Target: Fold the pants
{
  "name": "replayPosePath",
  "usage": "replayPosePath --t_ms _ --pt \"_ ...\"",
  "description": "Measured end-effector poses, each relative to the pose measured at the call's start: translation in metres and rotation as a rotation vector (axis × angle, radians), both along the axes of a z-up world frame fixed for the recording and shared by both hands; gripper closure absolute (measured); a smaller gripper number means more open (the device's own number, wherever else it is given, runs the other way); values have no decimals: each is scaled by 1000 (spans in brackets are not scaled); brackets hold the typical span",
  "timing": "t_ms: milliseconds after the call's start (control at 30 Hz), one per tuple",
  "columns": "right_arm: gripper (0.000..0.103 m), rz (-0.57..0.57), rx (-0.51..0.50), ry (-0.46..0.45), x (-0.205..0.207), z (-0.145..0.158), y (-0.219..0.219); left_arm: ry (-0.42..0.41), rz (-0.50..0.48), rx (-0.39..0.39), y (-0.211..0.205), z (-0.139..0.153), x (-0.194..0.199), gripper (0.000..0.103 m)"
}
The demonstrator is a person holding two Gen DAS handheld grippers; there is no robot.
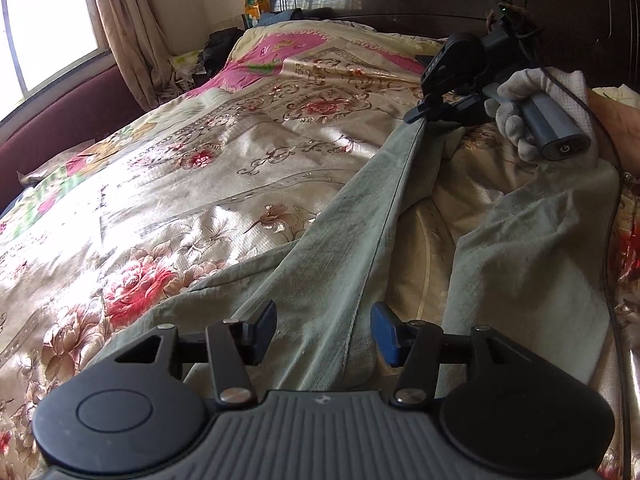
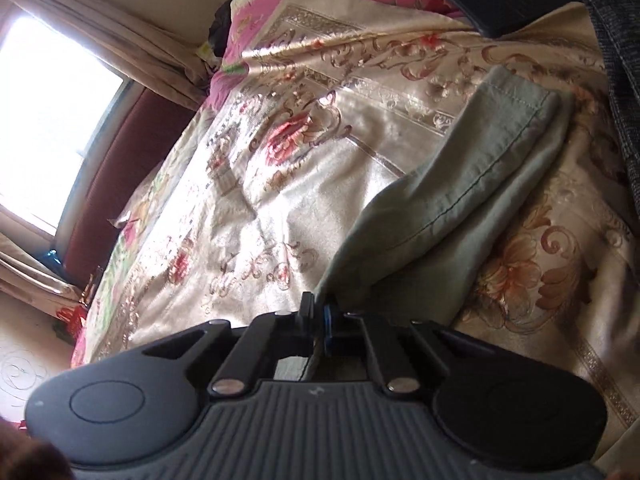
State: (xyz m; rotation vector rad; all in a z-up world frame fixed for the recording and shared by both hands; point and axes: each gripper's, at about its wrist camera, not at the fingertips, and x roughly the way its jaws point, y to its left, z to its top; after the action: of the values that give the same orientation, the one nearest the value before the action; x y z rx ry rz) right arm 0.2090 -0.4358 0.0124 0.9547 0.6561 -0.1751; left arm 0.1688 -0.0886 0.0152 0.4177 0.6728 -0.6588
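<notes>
The grey-green pants (image 1: pixel 352 240) lie spread on the floral bedspread (image 1: pixel 168 168). The left wrist view shows the left gripper (image 1: pixel 324 332) with jaws apart over the fabric, and the gloved hand (image 1: pixel 520 116) holding the right gripper (image 1: pixel 416 114). Only the right wrist view shows that gripper (image 2: pixel 318 312) pinching a pants edge (image 2: pixel 440 200), with the hemmed leg end beyond.

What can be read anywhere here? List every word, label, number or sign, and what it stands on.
No readable words or numbers.
Yellow packet by the wall: printing too blurred to read.
Grey handle in the gloved hand: a round mark on its end, not legible.
Small emblem on the left tool body: too small.
</notes>
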Motion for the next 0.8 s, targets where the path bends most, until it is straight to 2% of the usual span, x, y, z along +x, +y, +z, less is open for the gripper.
replayPosePath --t_ms 100,167,233,300,367,400,467,533,633,733,800 --pt "98 23 -107 -89 -44 38 9 0 -5 -7 3 2 -2 36" --pt "98 40 -116 -143 -83 52 15 2 -4 -10 5 1 -4 35" --pt "97 37 -116 -131 -118 52 18 13 -3 -12 8 -2 -8 34" --pt "92 23 -193 -36 -142 39 19 27 -4 -3 10 -6 -13 34" --pt "90 5 -223 88 -149 18 14 36 -5 13 12 -10 -20 34" --pt "90 -8 -190 123 -154 7 9 35 -5 21 13 -11 -23 34" --pt "90 -19 -150 149 -160 -2 5 29 0 30 19 -9 -31 34" --pt "85 -31 -172 170 -166 0 7 29 21 27 31 -4 -36 34" --pt "68 -30 -277 206 -171 13 16 19 65 31 53 2 -37 34" --pt "67 31 -443 187 -172 35 43 -29 115 65 83 10 -34 33" --pt "67 103 -479 139 -162 46 62 -63 155 91 103 15 -29 31"
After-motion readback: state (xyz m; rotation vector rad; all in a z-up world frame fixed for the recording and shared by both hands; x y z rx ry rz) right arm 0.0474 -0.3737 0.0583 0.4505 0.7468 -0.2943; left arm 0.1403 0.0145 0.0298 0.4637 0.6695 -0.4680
